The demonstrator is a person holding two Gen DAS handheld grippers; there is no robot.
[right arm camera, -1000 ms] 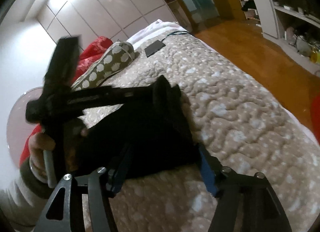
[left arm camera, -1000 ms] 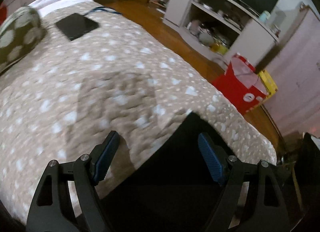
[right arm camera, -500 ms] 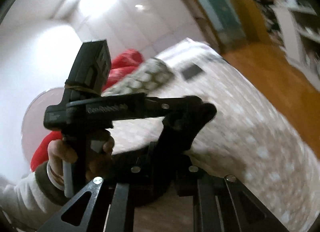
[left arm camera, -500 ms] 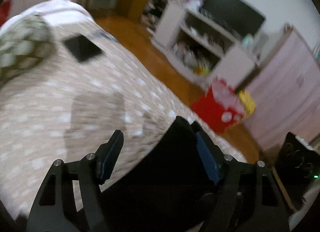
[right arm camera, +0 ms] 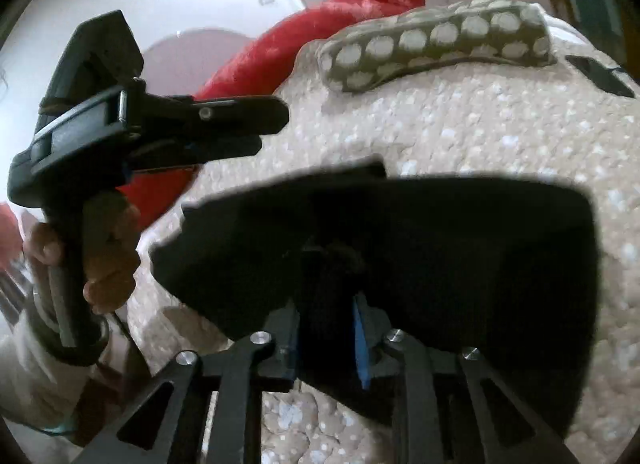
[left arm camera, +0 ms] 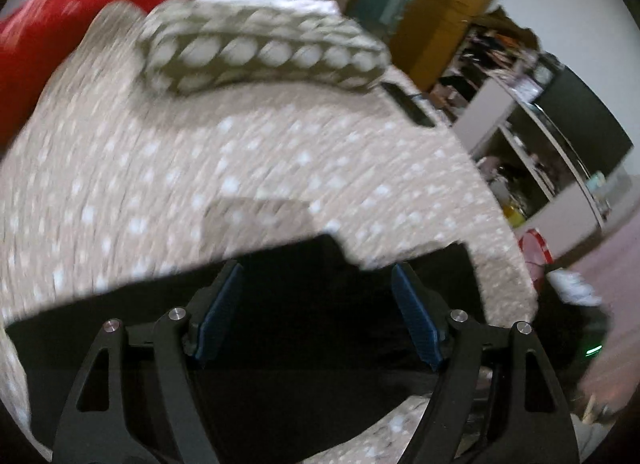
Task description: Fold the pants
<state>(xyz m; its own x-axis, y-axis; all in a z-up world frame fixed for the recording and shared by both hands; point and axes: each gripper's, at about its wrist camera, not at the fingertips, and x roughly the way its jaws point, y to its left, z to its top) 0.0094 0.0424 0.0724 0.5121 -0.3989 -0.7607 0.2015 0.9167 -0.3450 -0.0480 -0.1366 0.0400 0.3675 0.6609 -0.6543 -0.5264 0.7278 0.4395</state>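
On the spotted bed (right arm camera: 500, 136) the black pants (right arm camera: 460, 248) lie lengthwise left to right, right gripper (right arm camera: 326, 328) pinching a bunched fold at their near edge, left gripper (left arm camera: 316, 304) spread wide just above them.

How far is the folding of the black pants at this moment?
Done: the black pants lie on the spotted bedspread as a compact shape, so some folding seems made. In hand: the right gripper pinches a bunch of their fabric; the left gripper is open above them. Left: the final fold and release.
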